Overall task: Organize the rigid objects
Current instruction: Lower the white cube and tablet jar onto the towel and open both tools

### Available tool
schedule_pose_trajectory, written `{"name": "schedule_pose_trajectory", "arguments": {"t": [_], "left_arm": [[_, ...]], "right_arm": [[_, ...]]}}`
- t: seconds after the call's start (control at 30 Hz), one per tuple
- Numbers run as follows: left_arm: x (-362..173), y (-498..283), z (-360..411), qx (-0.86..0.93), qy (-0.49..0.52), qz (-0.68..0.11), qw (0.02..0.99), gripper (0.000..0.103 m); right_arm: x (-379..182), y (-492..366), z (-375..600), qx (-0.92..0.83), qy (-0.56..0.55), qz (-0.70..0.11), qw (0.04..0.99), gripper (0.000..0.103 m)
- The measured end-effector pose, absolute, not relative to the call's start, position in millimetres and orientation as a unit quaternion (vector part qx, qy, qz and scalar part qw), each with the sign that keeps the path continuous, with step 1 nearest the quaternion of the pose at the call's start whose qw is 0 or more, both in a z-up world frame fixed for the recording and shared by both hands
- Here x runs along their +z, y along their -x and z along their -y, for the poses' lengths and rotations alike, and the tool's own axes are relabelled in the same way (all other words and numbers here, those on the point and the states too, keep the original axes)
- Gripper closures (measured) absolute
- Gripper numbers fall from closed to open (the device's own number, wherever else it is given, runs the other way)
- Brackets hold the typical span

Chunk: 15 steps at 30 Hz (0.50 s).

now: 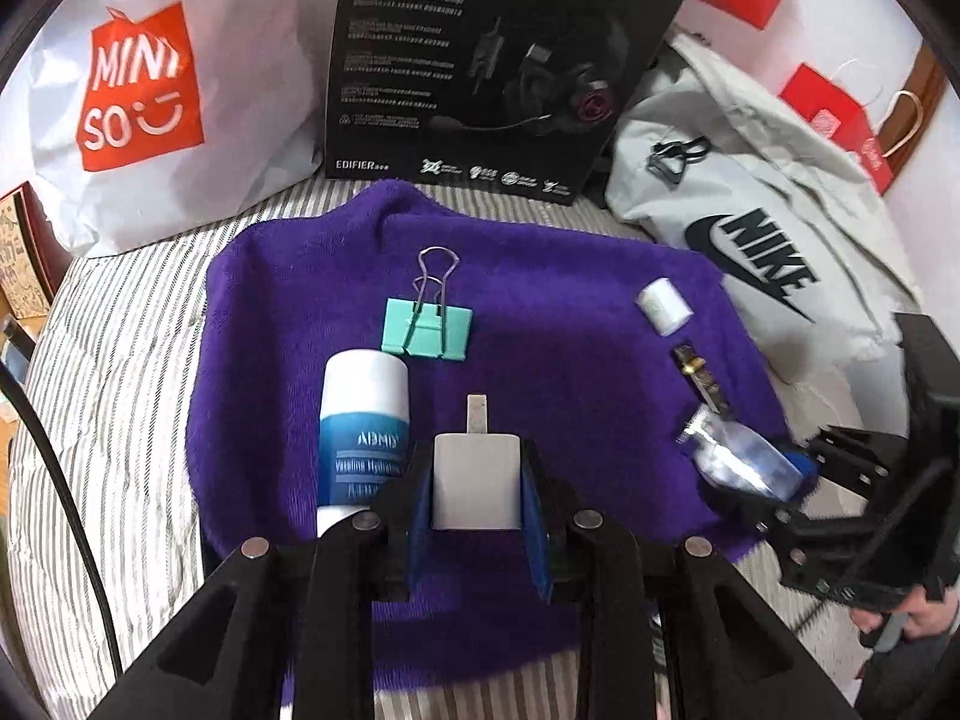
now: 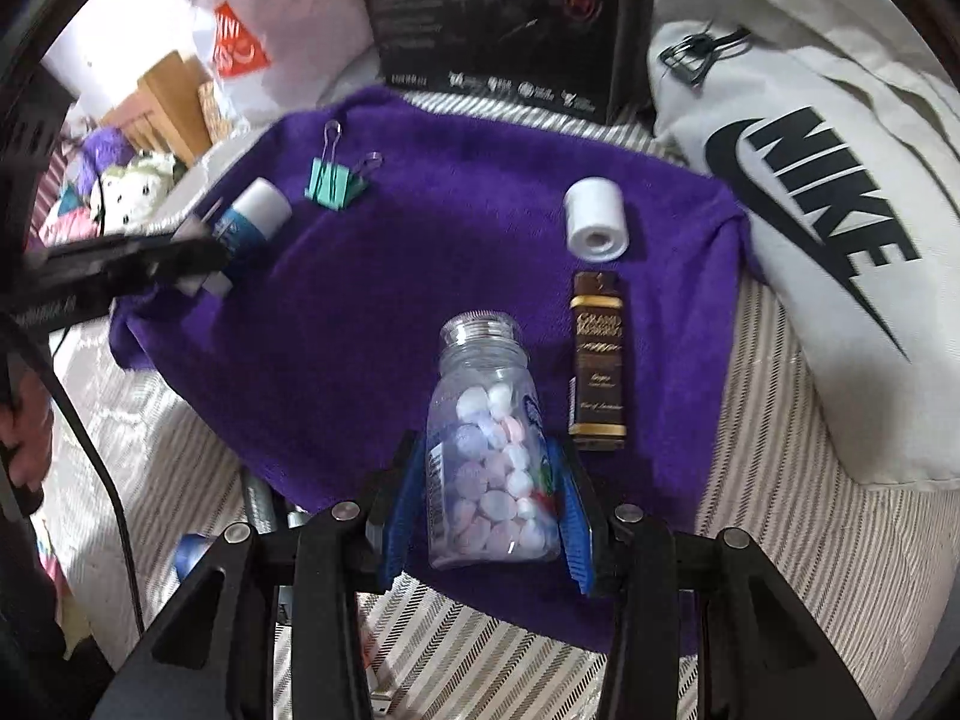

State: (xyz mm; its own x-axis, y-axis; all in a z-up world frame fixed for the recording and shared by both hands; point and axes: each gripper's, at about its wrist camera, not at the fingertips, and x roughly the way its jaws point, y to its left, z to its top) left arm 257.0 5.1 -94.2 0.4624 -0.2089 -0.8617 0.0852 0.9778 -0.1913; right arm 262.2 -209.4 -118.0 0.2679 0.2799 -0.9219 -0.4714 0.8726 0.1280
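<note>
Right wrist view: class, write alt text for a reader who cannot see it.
The right hand-held gripper is shut on a clear jar of pastel candies over a purple towel. Beside the jar lies a brown box, with a white roll beyond it and a teal binder clip farther left.

Soft even indoor light, strong fisheye bending, dark vignetted corners, slight blur at edges.

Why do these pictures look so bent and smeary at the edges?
Both are fisheye views, so straight things bow outward and a dark round rim frames each. In the left wrist view the Edifier box stays sharp while the candy jar is smeared. In the right wrist view the Nike bag blurs, and the left gripper too.
</note>
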Motion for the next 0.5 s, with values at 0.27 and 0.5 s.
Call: {"name": "schedule_pose_trajectory", "arguments": {"t": [0.27,0.5], "left_arm": [[-112,-282,11,-0.054,0.020,-0.523,0.850,0.078],[-122,-288,20,-0.034,-0.011,-0.524,0.851,0.078]], "right_arm": [[-127,-268,211,0.232,0.086,-0.558,0.792,0.062],[-127,-269,214,0.233,0.075,-0.552,0.797,0.062]]}}
